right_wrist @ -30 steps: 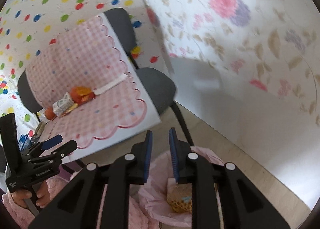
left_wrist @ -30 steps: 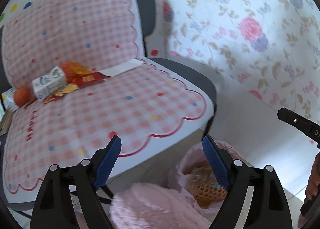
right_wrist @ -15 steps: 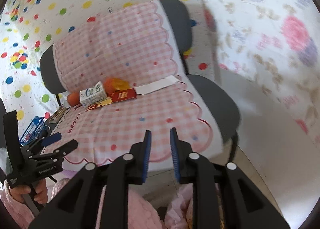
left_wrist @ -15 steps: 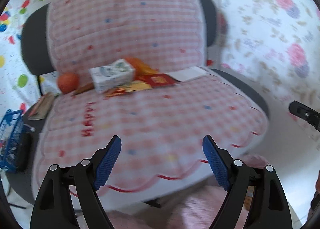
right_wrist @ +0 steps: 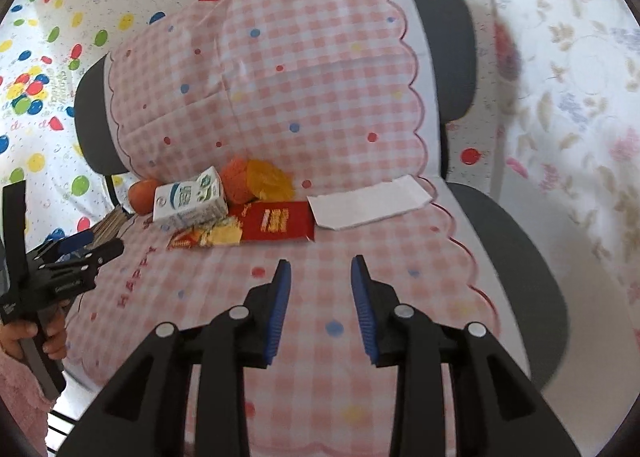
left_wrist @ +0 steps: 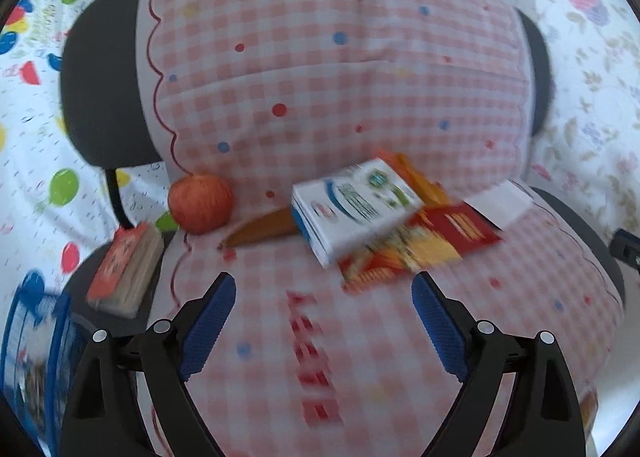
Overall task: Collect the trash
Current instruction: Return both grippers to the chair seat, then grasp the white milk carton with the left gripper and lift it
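While both grippers are hovering empty, left gripper [left_wrist: 323, 311] gaping, right gripper [right_wrist: 320, 297] just widening partway, milk carton [left_wrist: 352, 207] at centre frame is risking slipping on crinkly wrappers [left_wrist: 416, 253].

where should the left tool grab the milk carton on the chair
Across the milk carton's two broad faces near its raised near end, coming from the front and above: it lies tilted on the wrappers, that end free. The left tool is open wide.

The chair [right_wrist: 460, 57] is dark grey under a pink-and-white checked cover [right_wrist: 320, 77] with coloured dots. On it lie a white carton [right_wrist: 188, 199] printed blue and green, a red packet [right_wrist: 276, 221], and at nine o'clock a red-orange apple [left_wrist: 200, 203].
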### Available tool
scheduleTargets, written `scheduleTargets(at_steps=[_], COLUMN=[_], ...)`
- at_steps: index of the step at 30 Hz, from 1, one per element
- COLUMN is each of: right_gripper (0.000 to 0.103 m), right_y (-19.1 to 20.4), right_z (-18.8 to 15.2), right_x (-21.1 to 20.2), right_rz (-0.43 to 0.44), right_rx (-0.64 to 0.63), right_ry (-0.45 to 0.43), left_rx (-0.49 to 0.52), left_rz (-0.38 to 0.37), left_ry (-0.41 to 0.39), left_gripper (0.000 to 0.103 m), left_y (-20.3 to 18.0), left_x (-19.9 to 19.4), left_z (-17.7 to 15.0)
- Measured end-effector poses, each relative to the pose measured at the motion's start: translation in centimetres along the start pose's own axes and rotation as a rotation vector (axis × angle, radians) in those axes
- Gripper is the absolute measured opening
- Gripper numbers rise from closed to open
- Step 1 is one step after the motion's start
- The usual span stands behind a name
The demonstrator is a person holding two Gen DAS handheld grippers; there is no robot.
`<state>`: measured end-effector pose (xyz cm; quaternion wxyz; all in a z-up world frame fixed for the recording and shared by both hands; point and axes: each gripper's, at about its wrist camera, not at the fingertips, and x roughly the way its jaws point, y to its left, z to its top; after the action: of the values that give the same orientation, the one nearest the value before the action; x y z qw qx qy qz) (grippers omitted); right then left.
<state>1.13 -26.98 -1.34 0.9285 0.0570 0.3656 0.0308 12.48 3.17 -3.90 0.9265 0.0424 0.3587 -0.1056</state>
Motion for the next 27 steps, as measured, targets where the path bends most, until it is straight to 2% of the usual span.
scheduleTargets(at_steps=[4,6,10,12,13,14,19,21,23,26,27], right_gripper=[0.031,0.031,0.031,0.031,0.031,0.031,0.033,0.035,0.035,0.035,0.036], right_y=[0.6,0.7,0.3,-0.3,-0.6,-0.8,-1.7,-1.8,-1.8,-1.7,-1.7], right_z=[1.4,1.8,2.1,2.3,2.4,2.4,2.4,2.3,2.2,2.1,2.0], right_x=[2.3,3.2,4.0,4.2,4.4,4.4,4.5,4.6,4.6,4.2,4.0], right_rz=[0.006,0.006,-0.005,-0.011,-0.014,-0.016,-0.021,-0.019,-0.015,-0.013,-0.013], right_rx=[0.000,-0.004,0.001,0.018,0.025,0.030,0.047,0.050,0.056,0.056,0.056], right_ry=[-0.012,-0.006,0.002,0.008,0.010,0.011,0.015,0.017,0.020,0.012,0.009], left_rx=[-0.031,-0.068,-0.071,-0.060,-0.046,-0.033,0.053,0.074,0.058,0.026,0.004], left_rz=[0.104,0.119,0.099,0.040,0.023,0.008,-0.077,-0.128,-0.158,-0.116,-0.129], left_ry=[-0.009,-0.001,0.090,0.156,0.178,0.196,0.287,0.293,0.281,0.209,0.185], left_gripper=[0.089,0.089,0.088,0.086,0.082,0.080,0.079,0.080,0.082,0.090,0.090], left_y=[2.3,3.6,5.0,5.1,5.1,5.1,3.8,2.8,2.2,1.6,1.4], left_x=[3.6,5.0,8.6,9.9,10.2,10.2,9.4,8.2,6.7,4.2,3.4], left_z=[3.9,5.4,7.0,7.3,7.4,7.2,4.4,3.0,2.2,1.5,1.3])
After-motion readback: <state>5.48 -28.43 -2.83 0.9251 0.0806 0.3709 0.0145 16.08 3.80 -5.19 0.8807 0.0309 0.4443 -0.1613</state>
